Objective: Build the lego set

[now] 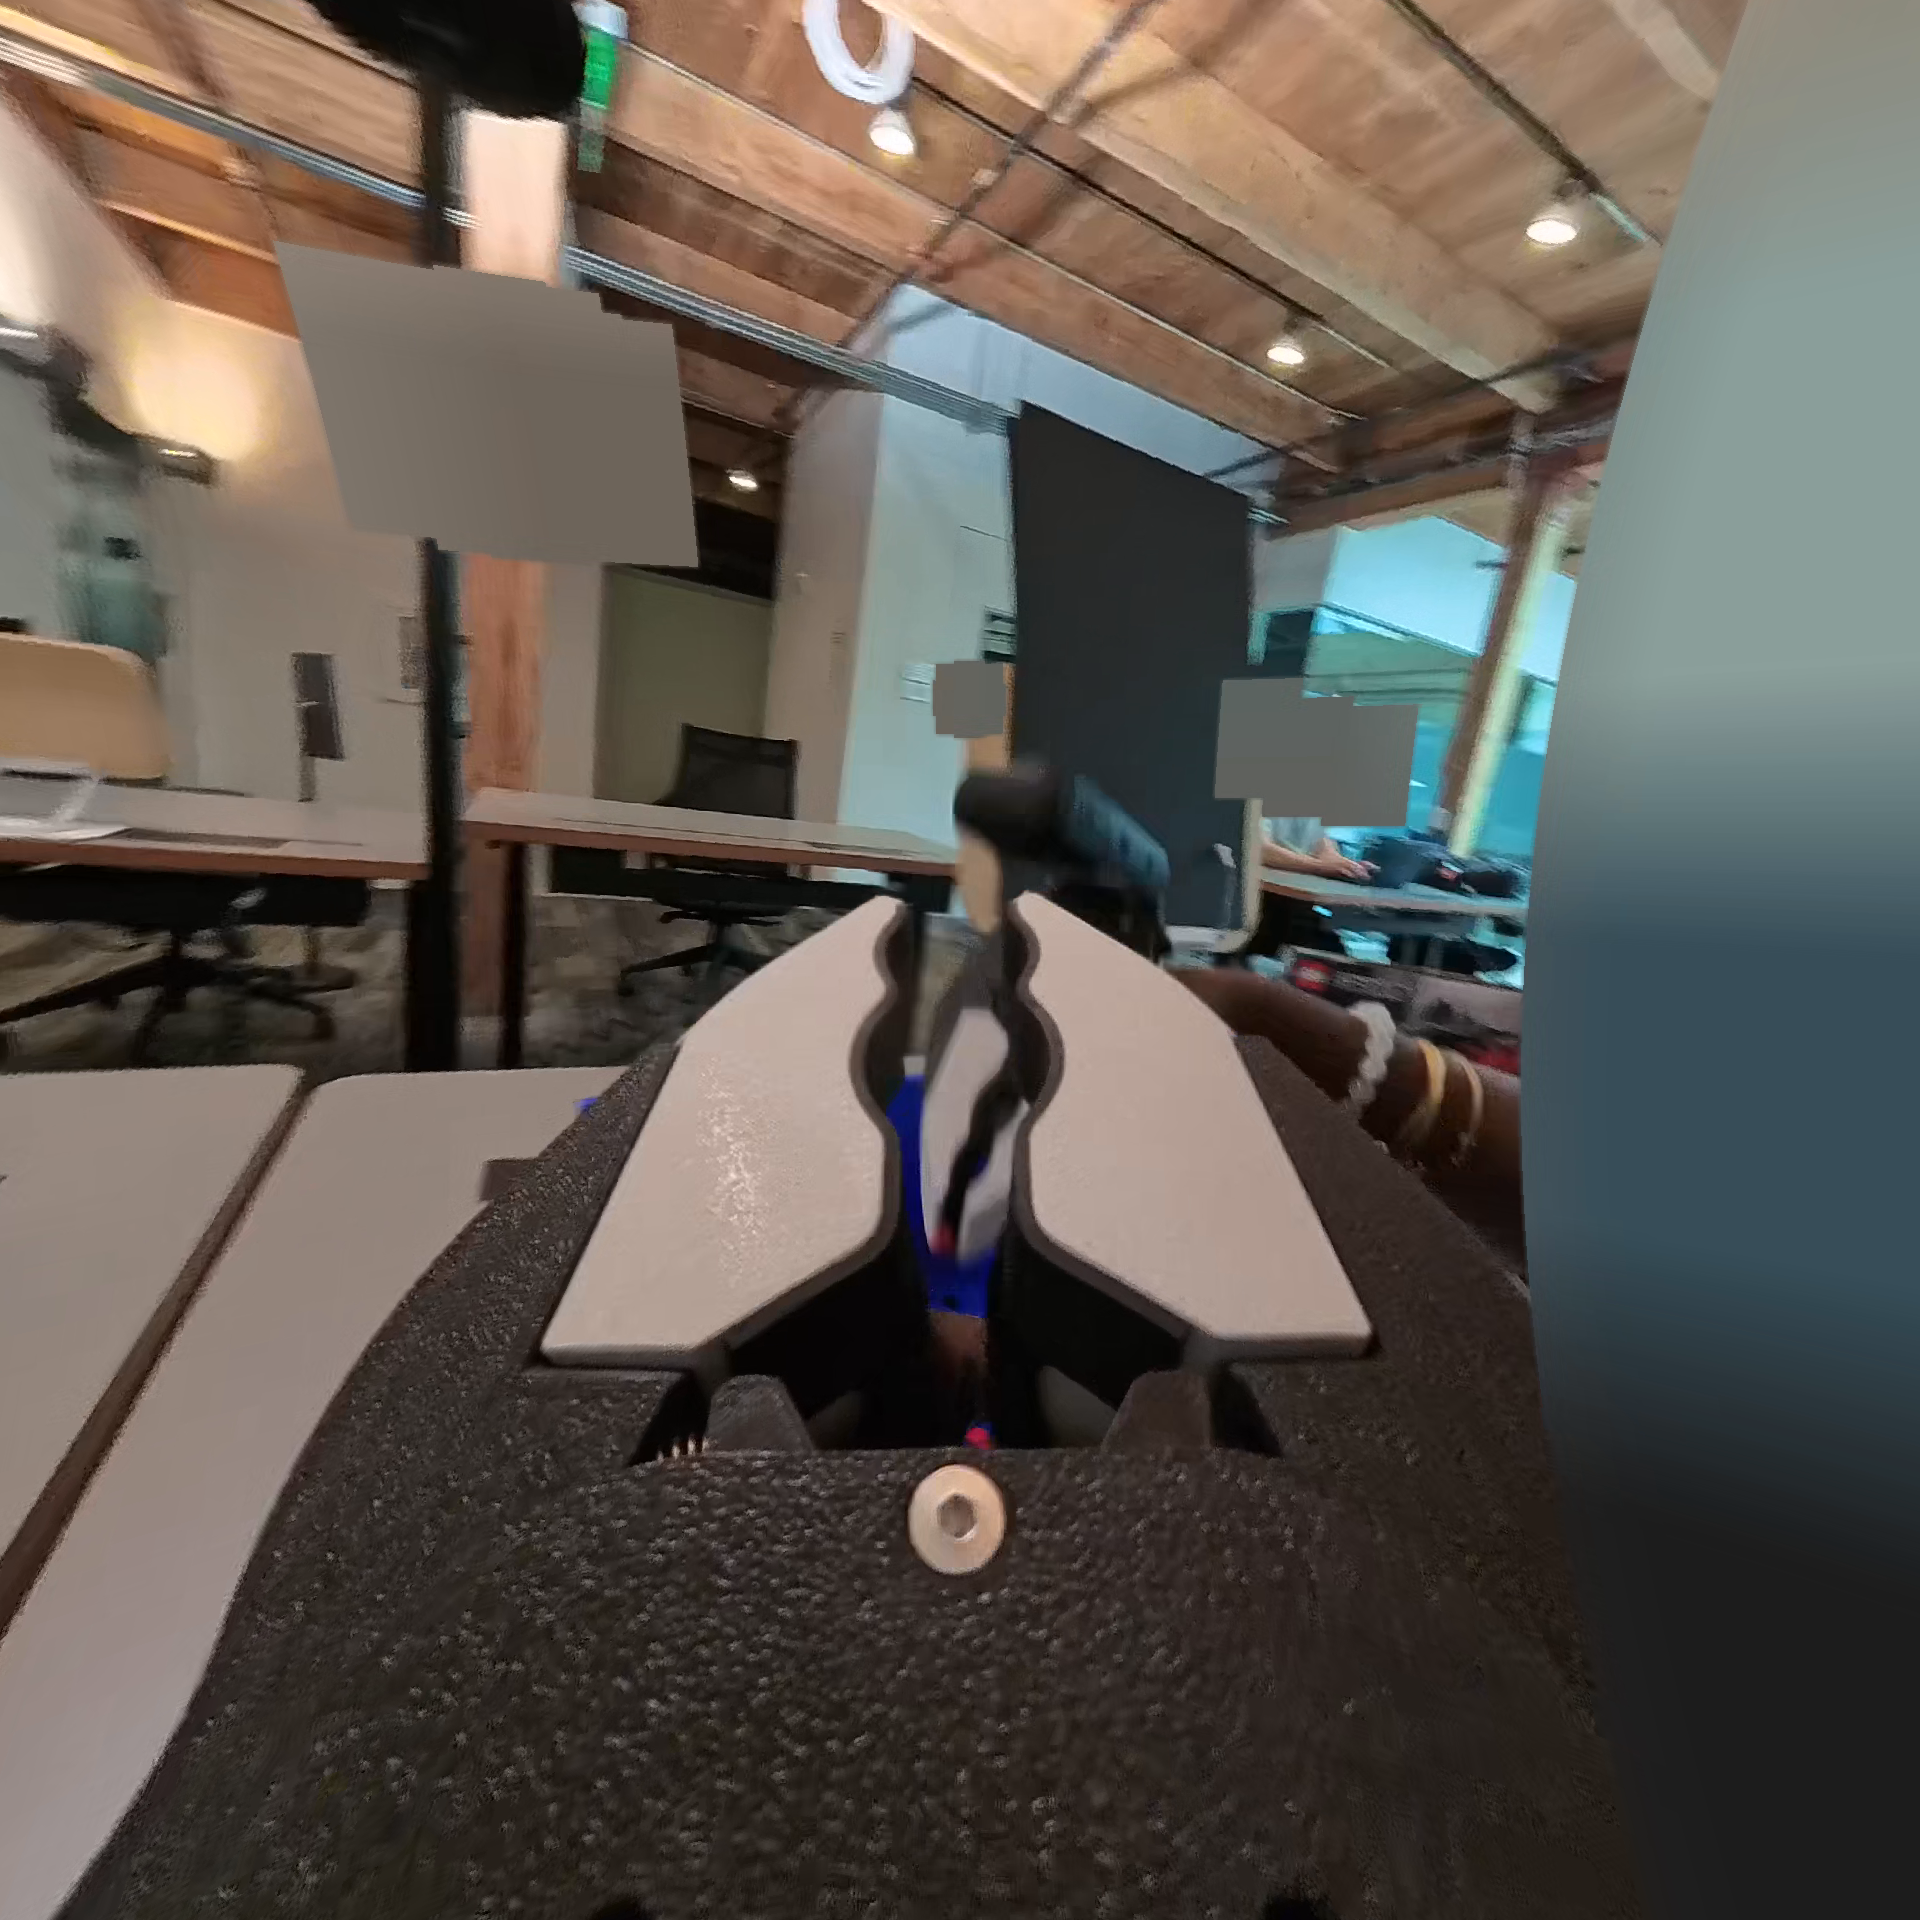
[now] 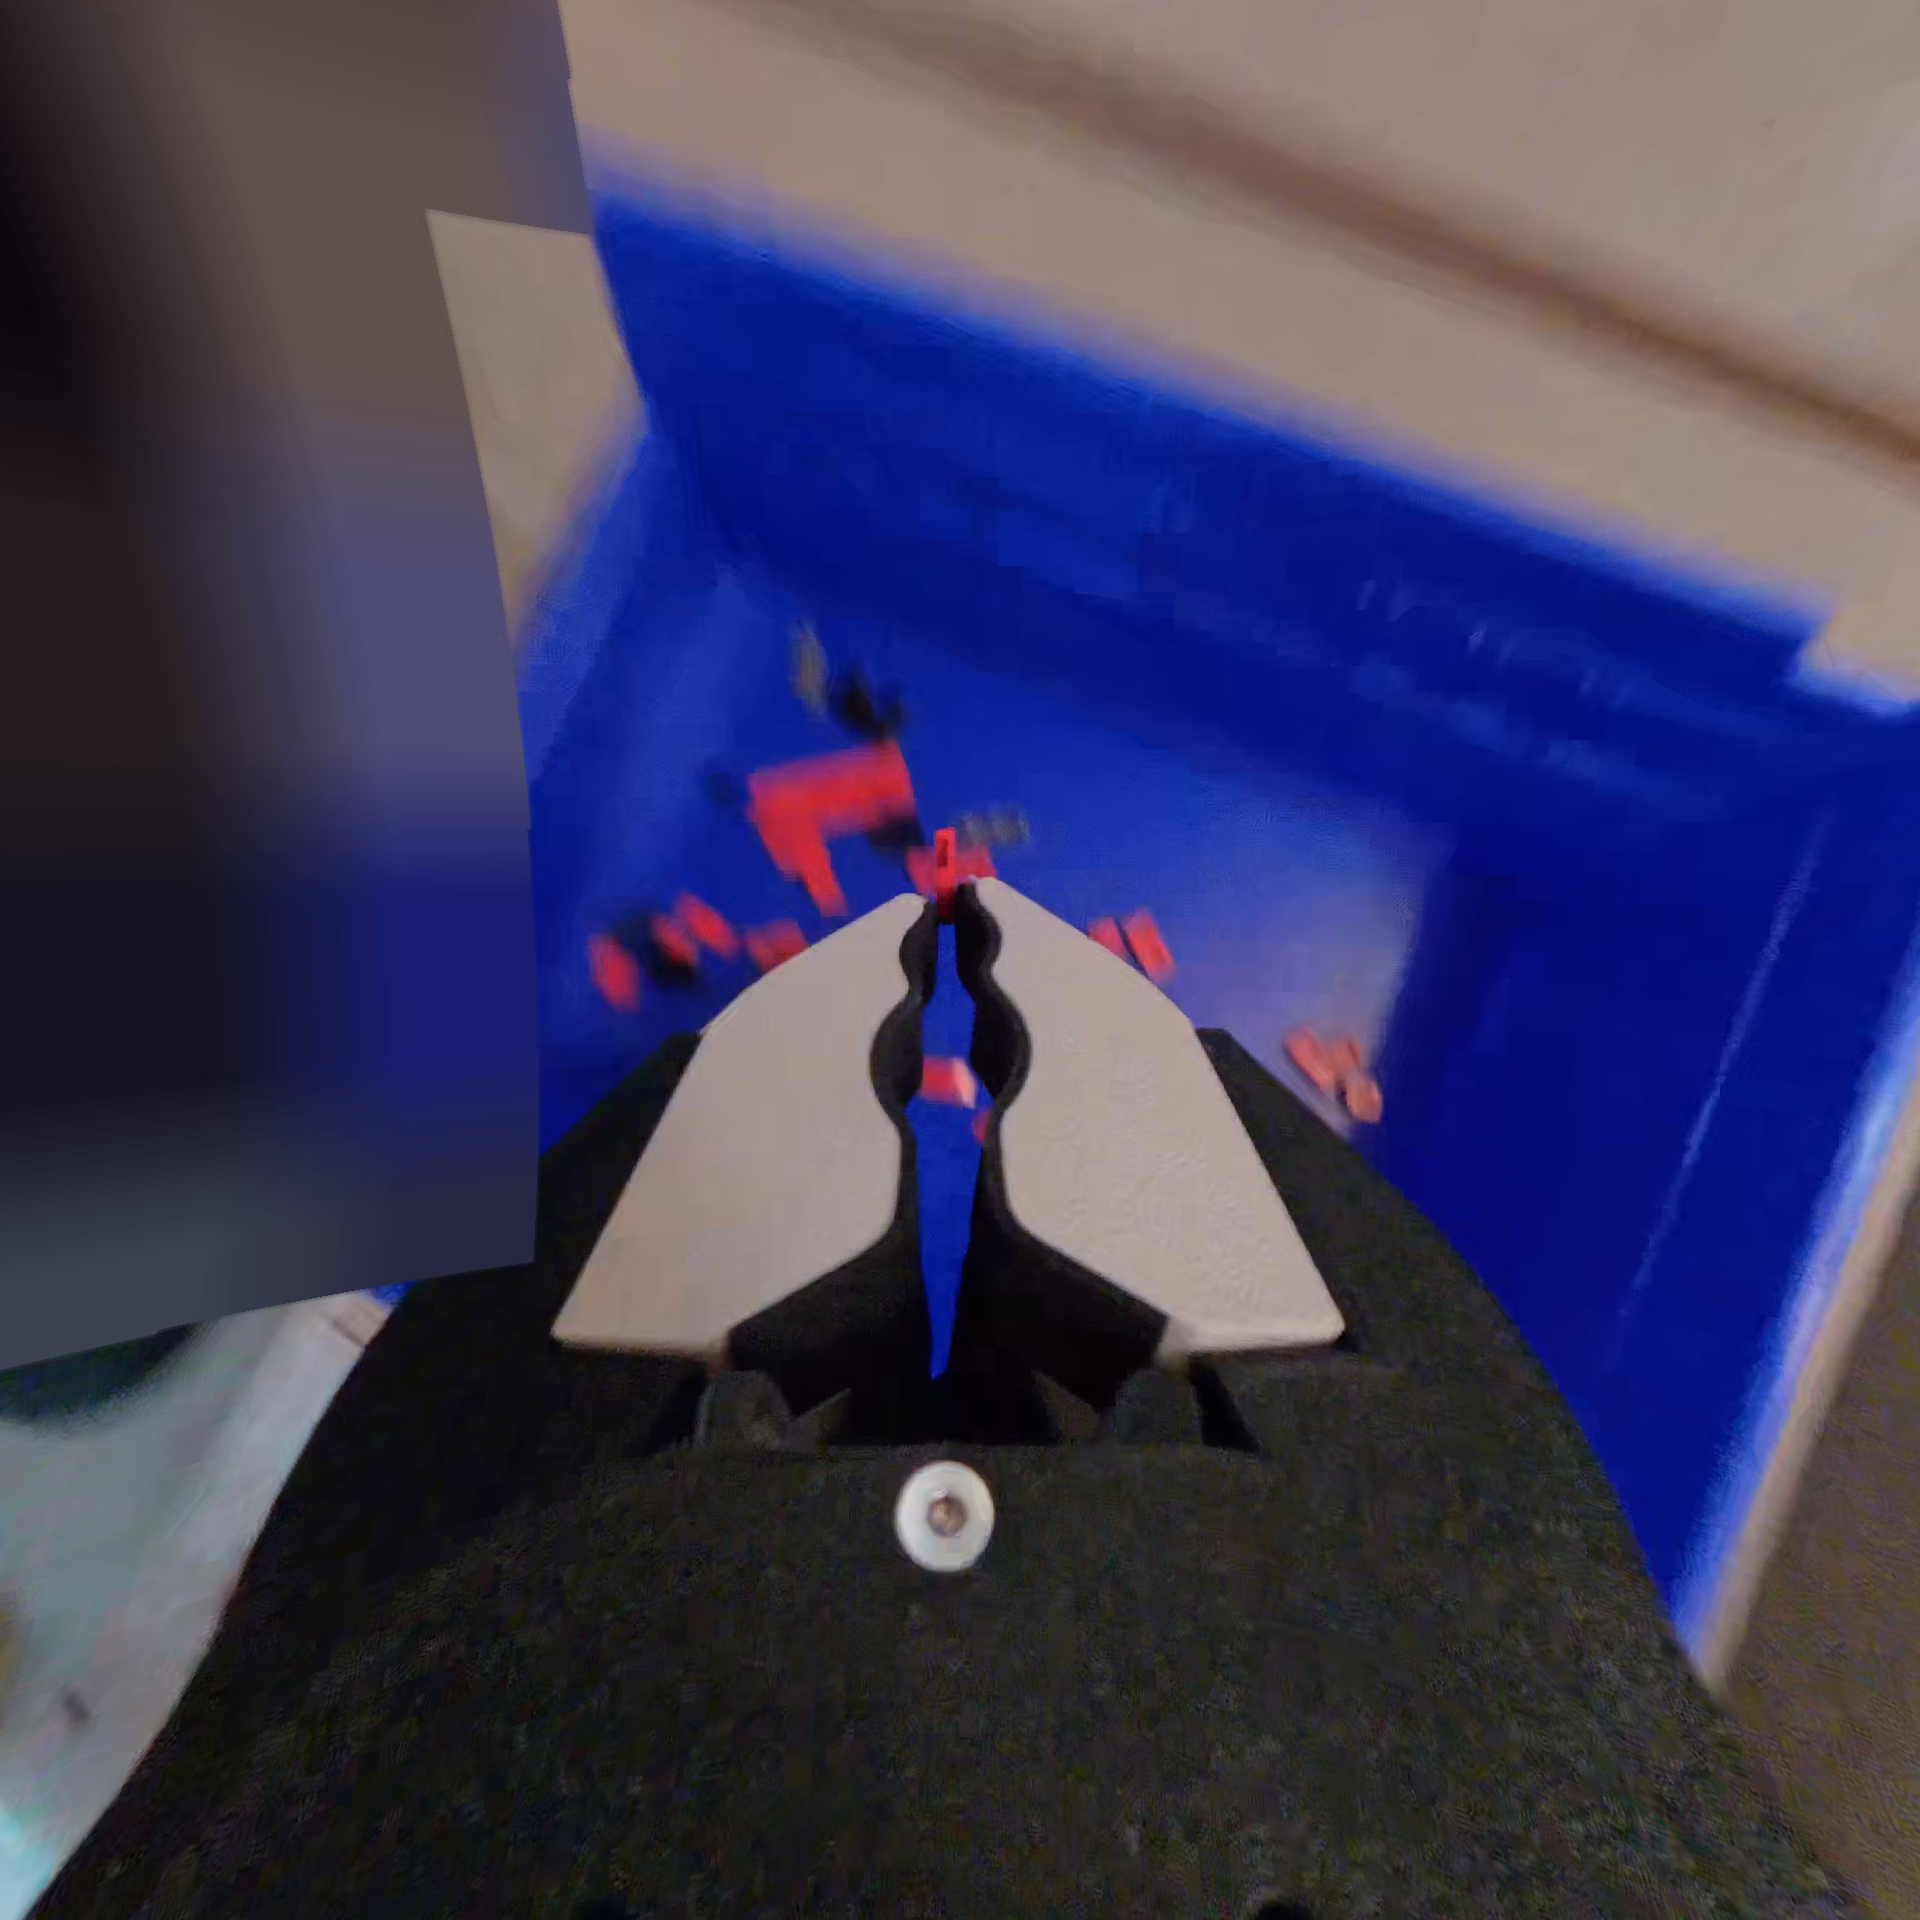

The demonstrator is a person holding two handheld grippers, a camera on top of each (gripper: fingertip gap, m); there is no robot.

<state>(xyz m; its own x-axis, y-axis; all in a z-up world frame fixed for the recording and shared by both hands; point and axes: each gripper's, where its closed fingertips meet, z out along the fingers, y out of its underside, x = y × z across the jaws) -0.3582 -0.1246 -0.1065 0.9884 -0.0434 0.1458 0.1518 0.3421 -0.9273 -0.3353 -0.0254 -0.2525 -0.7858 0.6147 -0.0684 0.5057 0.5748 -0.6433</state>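
Note:
My left gripper (image 1: 961,909) points up and forward and is shut on a white and black lego piece (image 1: 971,1122). A tan and black end sticks out past the tips, blurred. A bit of the blue bin (image 1: 906,1117) shows behind the fingers. My right gripper (image 2: 943,899) hangs over the blue bin (image 2: 1195,540) and is shut on a small red lego piece (image 2: 943,868) at its very tips. Several loose red and black pieces lie on the bin floor, among them a red L-shaped piece (image 2: 831,810). The right wrist view is motion-blurred.
A person's forearm with bracelets (image 1: 1423,1091) is just right of my left gripper. Grey tabletops (image 1: 260,1195) lie at the lower left, with desks and office chairs (image 1: 727,810) beyond. The bin's walls (image 2: 1558,1195) rise around my right gripper.

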